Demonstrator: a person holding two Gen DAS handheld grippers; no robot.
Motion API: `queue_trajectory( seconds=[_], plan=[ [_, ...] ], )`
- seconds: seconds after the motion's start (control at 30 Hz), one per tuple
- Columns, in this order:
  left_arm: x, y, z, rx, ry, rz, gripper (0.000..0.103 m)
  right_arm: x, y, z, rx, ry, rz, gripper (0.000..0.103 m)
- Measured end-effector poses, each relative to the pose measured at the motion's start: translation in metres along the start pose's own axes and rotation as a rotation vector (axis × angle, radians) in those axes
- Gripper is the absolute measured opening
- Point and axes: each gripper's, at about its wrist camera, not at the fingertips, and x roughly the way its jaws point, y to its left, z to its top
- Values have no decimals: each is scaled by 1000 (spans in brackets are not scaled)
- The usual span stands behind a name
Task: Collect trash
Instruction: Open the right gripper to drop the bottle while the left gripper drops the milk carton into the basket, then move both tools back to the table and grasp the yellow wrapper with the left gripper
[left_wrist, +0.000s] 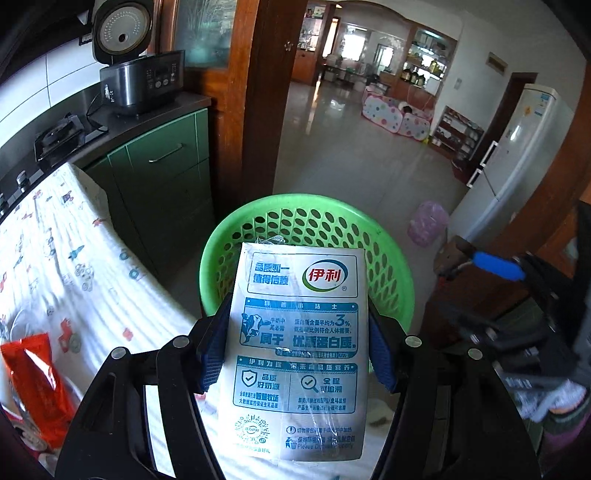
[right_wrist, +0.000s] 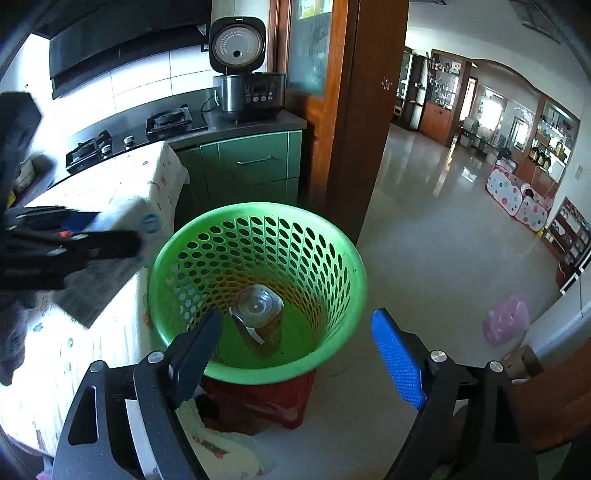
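- Left wrist view: left gripper (left_wrist: 297, 343) pinches one milk carton (left_wrist: 299, 350) over one green basket (left_wrist: 391, 240).
- Right gripper (right_wrist: 295, 354), fingers spread, empty; one bottle (right_wrist: 260, 317) inside.

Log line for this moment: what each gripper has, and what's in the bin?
left gripper: shut on milk carton | right gripper: open, empty, above green basket | basket: plastic bottle inside

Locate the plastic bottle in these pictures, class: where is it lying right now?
In the right wrist view, the plastic bottle lies at the bottom of the green basket, just beyond the open right gripper and beside the cloth-covered table.
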Motion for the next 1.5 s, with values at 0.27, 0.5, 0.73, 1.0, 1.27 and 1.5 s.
queue_trajectory(
  seconds=[0.27, 0.5, 0.73, 1.0, 1.27, 1.5],
  plan=[
    [22, -4, 11, -33, 19, 8, 71, -8, 0, -10, -3, -12, 1, 82],
    [22, 3, 4, -67, 17, 15, 76, -11, 2, -16, -19, -5, -11, 82],
    [-14, 9, -10, -54, -33, 29, 76, -18, 11, -14, -30, -18, 6, 82],
    [-78, 19, -43, -66, -129, 55, 76, -36, 48, -12, -81, -47, 54, 82],
    [-147, 50, -91, -77, -219, 180, 76, -48, 107, -11, -147, -67, 142, 82],
    [-198, 101, -132, -169, -257, 270, 76, -51, 169, -9, -223, -63, 234, 82]
  ],
)
